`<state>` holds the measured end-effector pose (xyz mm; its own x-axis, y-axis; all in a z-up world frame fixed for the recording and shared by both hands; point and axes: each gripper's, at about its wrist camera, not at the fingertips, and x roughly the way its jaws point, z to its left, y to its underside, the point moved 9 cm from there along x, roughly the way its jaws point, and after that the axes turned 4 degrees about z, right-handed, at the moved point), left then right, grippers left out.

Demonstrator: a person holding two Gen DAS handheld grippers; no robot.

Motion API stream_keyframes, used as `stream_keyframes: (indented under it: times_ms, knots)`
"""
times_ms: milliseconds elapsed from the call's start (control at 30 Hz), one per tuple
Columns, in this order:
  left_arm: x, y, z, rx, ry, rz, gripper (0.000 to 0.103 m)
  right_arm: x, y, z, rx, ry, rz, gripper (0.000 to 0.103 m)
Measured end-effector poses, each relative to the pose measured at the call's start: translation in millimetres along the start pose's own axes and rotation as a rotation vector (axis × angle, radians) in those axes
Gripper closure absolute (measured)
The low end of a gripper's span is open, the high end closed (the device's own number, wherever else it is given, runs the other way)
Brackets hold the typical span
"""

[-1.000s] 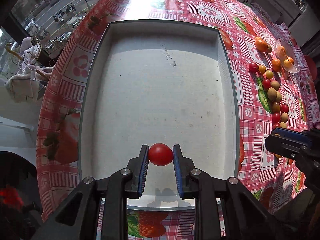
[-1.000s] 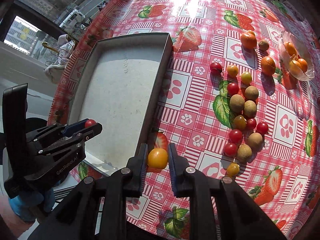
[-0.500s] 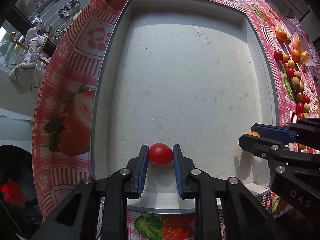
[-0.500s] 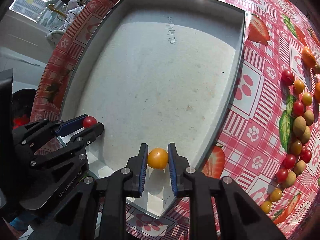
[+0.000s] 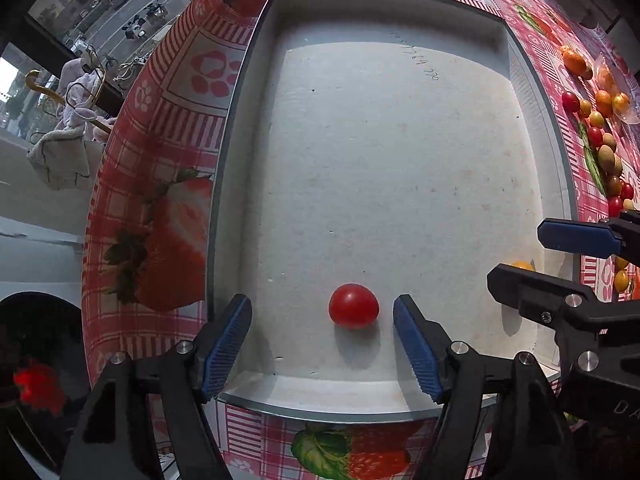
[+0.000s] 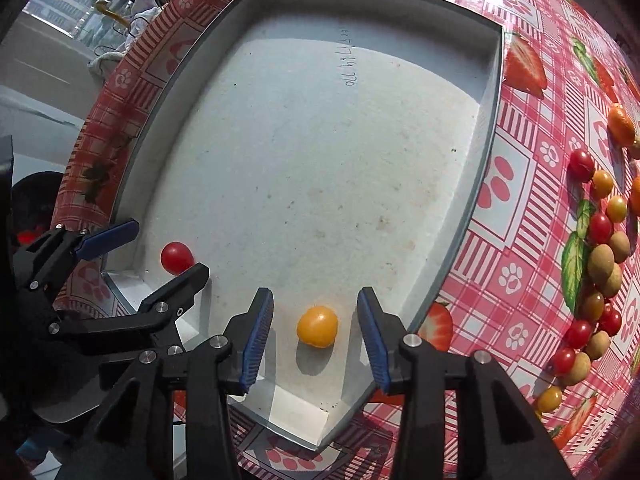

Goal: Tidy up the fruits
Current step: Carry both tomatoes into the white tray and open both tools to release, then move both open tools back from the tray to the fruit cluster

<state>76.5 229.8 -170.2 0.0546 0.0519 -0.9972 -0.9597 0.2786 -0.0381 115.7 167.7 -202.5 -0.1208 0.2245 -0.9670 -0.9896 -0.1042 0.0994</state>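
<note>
Both grippers stood released over the white tray (image 5: 400,384) – the left gripper (image 5: 322,344) straddling a red tomato (image 5: 353,305), the right gripper (image 6: 316,336) a yellow tomato (image 6: 317,326), each fruit apparently resting on the tray floor, clear of the blue fingers (image 6: 256,336); more fruit (image 6: 600,260) lay on the worktop.

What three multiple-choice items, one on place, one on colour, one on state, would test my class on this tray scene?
1. Where does the red tomato lie?
A. inside the grey tray
B. on the tablecloth
C. in a bowl

2. What colour is the fruit between the right hand-held gripper fingers?
A. green
B. yellow-orange
C. purple

3. How is the left hand-held gripper?
A. shut on the tomato
B. out of view
C. open

Answers: A, it rests on the tray floor; B, its skin is yellow-orange; C, gaps show on both sides of the tomato.
</note>
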Motion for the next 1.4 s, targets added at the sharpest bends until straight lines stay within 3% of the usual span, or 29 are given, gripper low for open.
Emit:
stream_keyframes:
  times_ms: [100, 133, 367, 700, 867, 1200, 1267, 1400]
  knots:
    - [-7.4, -2.6, -3.7, 0.007, 0.000, 0.000, 0.028, -19.1, -6.5, 0.7, 0.009, -0.058, -0.036, 0.012]
    - [-10.5, -3.6, -5.2, 0.011, 0.001, -0.003, 0.028, -26.5, -8.2, 0.6, 0.008, -0.055, -0.056, 0.011]
    - [-34.4, -8.9, -45.8, 0.092, 0.009, -0.028, 0.028, -75.4, 2.0, -36.2, 0.069, -0.042, -0.127, 0.011]
    - [-66.0, -19.1, -148.9, 0.274, 0.073, -0.090, 0.028, -86.3, 60.9, -133.5, 0.297, 0.025, -0.141, 0.011]
    - [-63.2, -22.6, -192.3, 0.361, 0.092, -0.080, 0.028, -89.1, 96.8, -191.5, 0.445, 0.053, -0.122, 0.011]
    - [-35.7, -25.4, -242.9, 0.420, 0.136, -0.023, 0.028, -79.4, 108.8, -244.4, 0.582, 0.029, -0.119, 0.011]
    - [-33.1, -27.7, -246.8, 0.411, 0.141, -0.019, 0.028, -76.8, 105.8, -247.4, 0.582, 0.005, -0.123, 0.015]
    - [-29.1, -33.2, -253.9, 0.398, 0.146, -0.015, 0.028, -70.3, 98.2, -249.1, 0.588, -0.033, -0.124, 0.034]
